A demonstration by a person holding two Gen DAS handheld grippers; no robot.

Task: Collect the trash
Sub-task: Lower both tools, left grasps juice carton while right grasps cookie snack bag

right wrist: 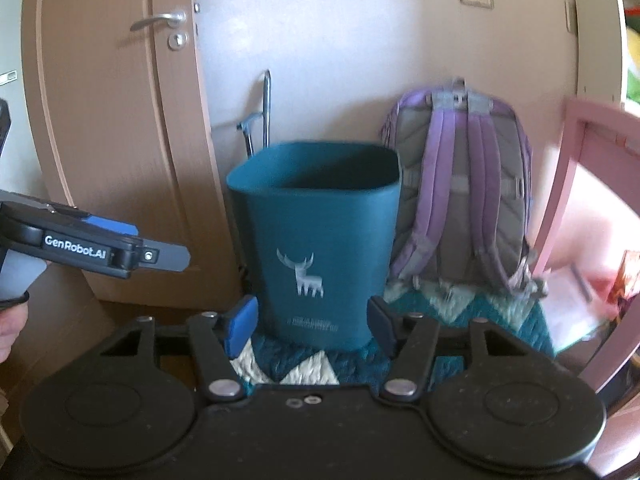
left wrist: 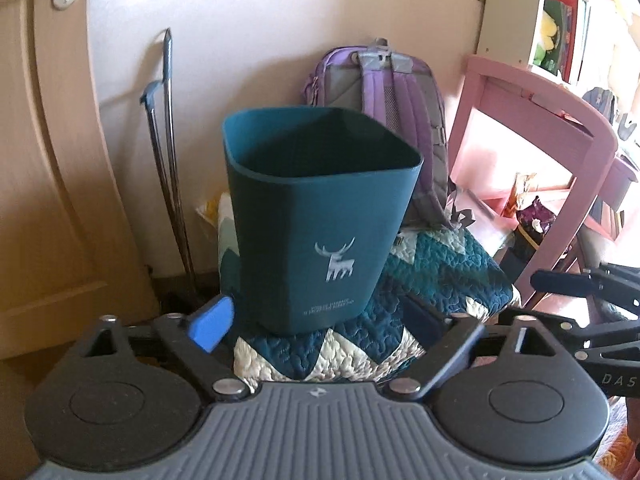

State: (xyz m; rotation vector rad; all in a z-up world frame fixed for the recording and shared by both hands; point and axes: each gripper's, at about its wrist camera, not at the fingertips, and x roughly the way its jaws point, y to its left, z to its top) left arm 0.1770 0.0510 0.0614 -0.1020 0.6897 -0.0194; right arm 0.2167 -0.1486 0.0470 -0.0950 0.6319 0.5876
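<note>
The left gripper [left wrist: 320,322] is spread wide, nothing between its blue pads; the bin's [left wrist: 316,216] lower front sits in the gap, and whether the pads touch it cannot be told. The right gripper [right wrist: 312,318] is likewise apart, its pads flanking the bin's [right wrist: 316,236] base on both sides, close to the walls, contact unclear. In the right view the left gripper [right wrist: 120,248] shows side-on at the left, out beyond the quilt's edge and clear of the bin.

The bin stands upright on the quilt [left wrist: 432,276], near its front left corner; its left wall is about level with the quilt's left edge, with only a strip of quilt [right wrist: 304,364] before it. Its inside looks dark; contents cannot be made out. To its right the quilt runs bare to the right edge.

Behind, at the quilt's back edge, a backpack [left wrist: 396,112] leans against the wall [right wrist: 360,40], just right of the bin and close behind it. Left of the bin, thin metal rods [left wrist: 168,152] stand against the wall, then the door [right wrist: 116,120]. On the right a pink frame [left wrist: 560,108] stands close to the quilt's right edge, shelves [left wrist: 576,16] beyond.
</note>
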